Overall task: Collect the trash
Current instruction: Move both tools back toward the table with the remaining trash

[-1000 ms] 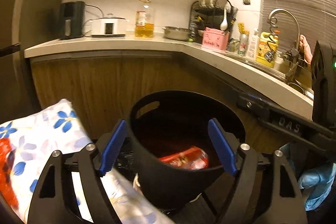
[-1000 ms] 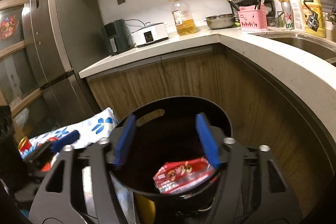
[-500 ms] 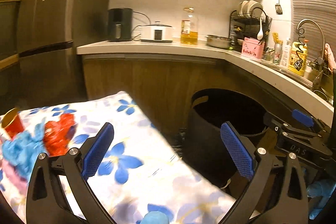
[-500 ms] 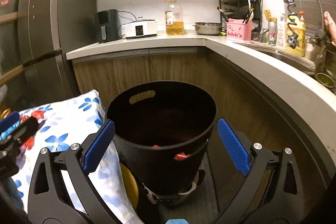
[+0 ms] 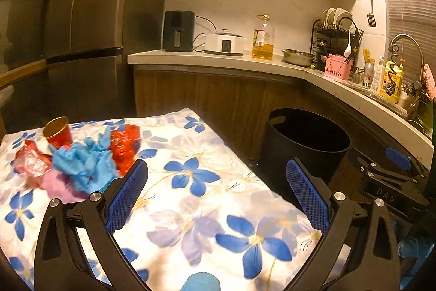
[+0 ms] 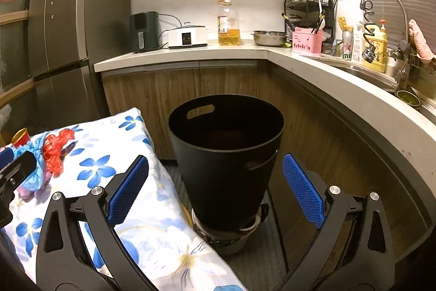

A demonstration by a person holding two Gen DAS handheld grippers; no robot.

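Observation:
A black trash bin [image 6: 226, 154] stands on the floor by the cabinets; it also shows in the left wrist view [image 5: 302, 143]. A pile of trash lies on the floral cloth [image 5: 190, 182]: a blue crumpled wad [image 5: 84, 162], red wrappers [image 5: 124, 145], a red cup [image 5: 57, 131] and a pink piece [image 5: 55, 184]. My left gripper [image 5: 216, 198] is open and empty over the cloth, right of the pile. My right gripper [image 6: 215, 187] is open and empty in front of the bin. The pile also shows in the right wrist view [image 6: 51, 149].
An L-shaped counter [image 6: 299, 64] carries an air fryer [image 5: 178, 30], a cooker [image 5: 223, 44], an oil bottle [image 5: 263, 37], a bowl, a pink caddy [image 6: 306, 41] and a dish rack. A sink with a faucet [image 6: 381, 7] is at right. A fridge [image 5: 81, 32] stands at left.
Both grippers have pulled back and up from the bin and opened wider. The left one has swung left over the floral cloth, bringing the trash pile into view.

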